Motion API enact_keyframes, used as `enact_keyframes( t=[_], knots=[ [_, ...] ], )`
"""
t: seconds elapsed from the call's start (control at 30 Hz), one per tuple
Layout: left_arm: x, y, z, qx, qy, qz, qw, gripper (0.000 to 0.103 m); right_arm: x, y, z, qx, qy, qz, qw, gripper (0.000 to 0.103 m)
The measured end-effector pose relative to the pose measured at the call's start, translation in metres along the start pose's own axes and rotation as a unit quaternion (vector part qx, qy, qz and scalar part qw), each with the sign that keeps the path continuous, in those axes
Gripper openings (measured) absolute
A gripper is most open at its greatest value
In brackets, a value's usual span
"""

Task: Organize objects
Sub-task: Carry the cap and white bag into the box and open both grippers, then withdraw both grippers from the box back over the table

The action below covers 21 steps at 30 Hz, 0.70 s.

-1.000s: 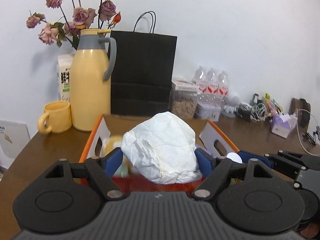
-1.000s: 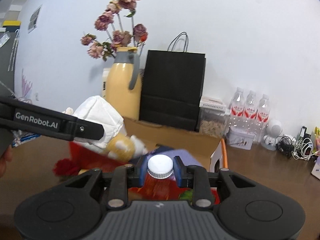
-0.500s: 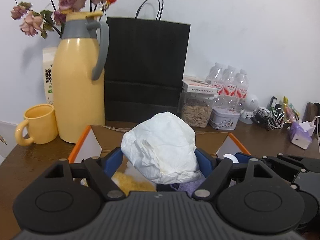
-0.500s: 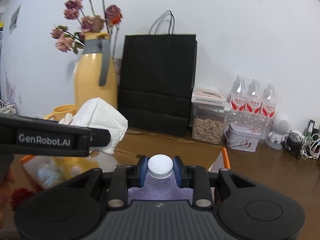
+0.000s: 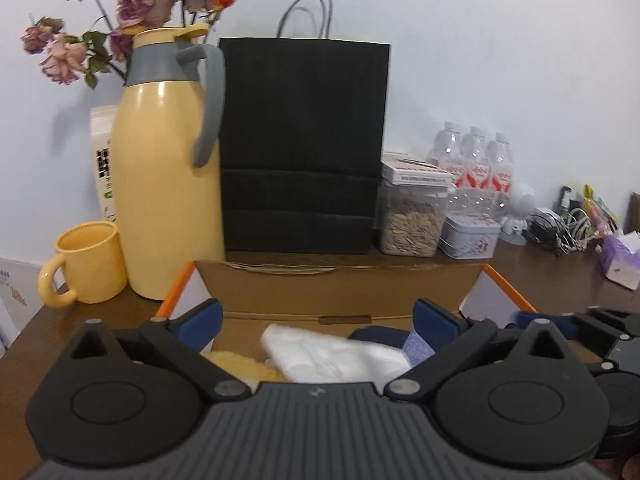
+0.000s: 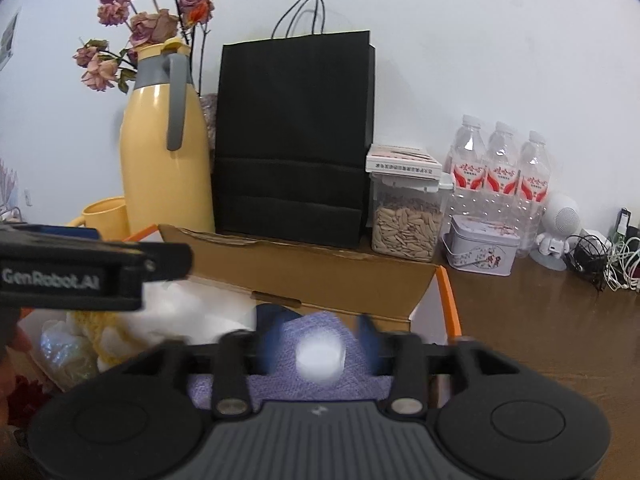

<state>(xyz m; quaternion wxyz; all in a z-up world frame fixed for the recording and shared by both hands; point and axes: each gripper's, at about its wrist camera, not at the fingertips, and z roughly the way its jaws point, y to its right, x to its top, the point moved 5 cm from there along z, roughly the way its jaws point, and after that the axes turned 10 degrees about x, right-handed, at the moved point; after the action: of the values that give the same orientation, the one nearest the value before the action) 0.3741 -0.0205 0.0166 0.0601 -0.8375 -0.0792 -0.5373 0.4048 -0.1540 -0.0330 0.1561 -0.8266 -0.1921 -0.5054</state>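
A crumpled white tissue pack [image 5: 336,354] lies in the cardboard box [image 5: 340,284] below the left gripper [image 5: 316,316]; a white-capped bottle [image 6: 320,356], blurred, sits between the right gripper's [image 6: 320,340] parted fingers.

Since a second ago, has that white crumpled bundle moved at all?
Yes. The white bundle has dropped from between the left gripper pads, whose jaws have just been opening, and now lies low inside the cardboard box.

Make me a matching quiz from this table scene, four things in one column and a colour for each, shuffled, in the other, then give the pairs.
Things:
1. thermos jug
2. paper bag
3. seed jar
4. tissue pack

Colours:
A. purple
B. clear with a white lid
C. yellow with a grey handle
D. black

Pairs: 1-C, 2-D, 3-B, 4-A
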Motion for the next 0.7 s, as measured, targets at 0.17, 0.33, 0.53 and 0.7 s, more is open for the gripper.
enact_keyframes(
  t=[0.17, 0.33, 0.53, 0.7],
  knots=[
    [0.001, -0.004, 0.001, 0.009, -0.008, -0.007, 0.9999, 0.103, 0.002, 0.003, -0.002, -0.005, 0.006, 0.011, 1.000, 0.100],
    [0.005, -0.005, -0.006, 0.003, -0.007, -0.011, 0.9999, 0.103, 0.003, 0.003, -0.004, -0.003, 0.004, 0.010, 1.000, 0.101],
    [0.008, -0.011, -0.032, -0.012, 0.001, -0.018, 0.9998, 0.103, 0.008, -0.001, -0.032, -0.004, 0.021, -0.002, 1.000, 0.101],
    [0.004, -0.021, -0.057, -0.017, -0.001, -0.013, 0.9998, 0.103, 0.005, -0.005, -0.062, -0.002, 0.025, -0.017, 1.000, 0.101]
  ],
)
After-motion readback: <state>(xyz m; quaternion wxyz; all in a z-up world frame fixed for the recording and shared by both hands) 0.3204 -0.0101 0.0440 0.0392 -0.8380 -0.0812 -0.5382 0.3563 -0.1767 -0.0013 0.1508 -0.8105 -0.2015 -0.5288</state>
